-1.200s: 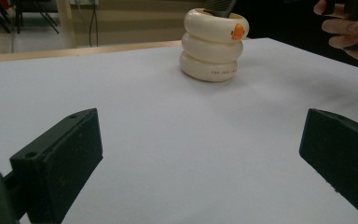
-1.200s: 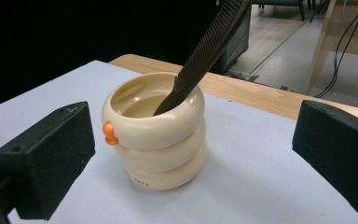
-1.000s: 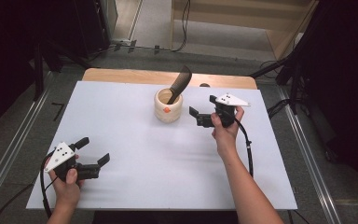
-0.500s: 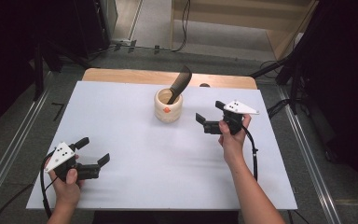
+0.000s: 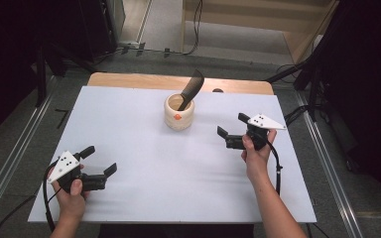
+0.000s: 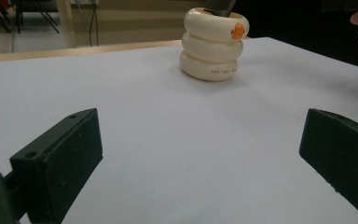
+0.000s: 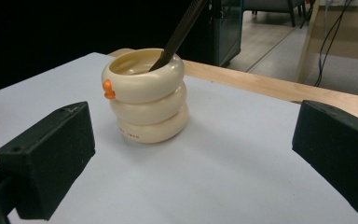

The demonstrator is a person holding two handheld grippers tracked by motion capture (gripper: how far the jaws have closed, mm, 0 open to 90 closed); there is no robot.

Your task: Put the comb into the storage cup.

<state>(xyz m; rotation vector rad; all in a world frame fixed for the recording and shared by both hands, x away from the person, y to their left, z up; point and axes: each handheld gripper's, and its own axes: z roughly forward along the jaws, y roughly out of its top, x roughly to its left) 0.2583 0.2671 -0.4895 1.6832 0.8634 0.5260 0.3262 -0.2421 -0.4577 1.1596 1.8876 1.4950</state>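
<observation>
A cream ringed cup [image 5: 179, 113] with a small orange mark stands upright near the table's far middle. A black comb [image 5: 191, 89] leans out of it toward the far right. The same cup [image 7: 144, 94] sits a short way ahead of my right gripper [image 5: 231, 128], which is open and empty to the cup's right. Down at the near left my left gripper [image 5: 99, 161] is open too, holding nothing, with the cup [image 6: 214, 43] far ahead of it. Both hands rest low over the white table [image 5: 144, 153].
A wooden strip [image 5: 129, 81] runs along the table's far edge. Metal rails [image 5: 10, 163] flank the table on both sides. Cables [image 5: 278, 168] trail from each gripper toward the near edge. Dark equipment stands beyond the far left.
My right gripper has drawn back from the cup, toward the near right of the table, still open. The left gripper has stayed put.
</observation>
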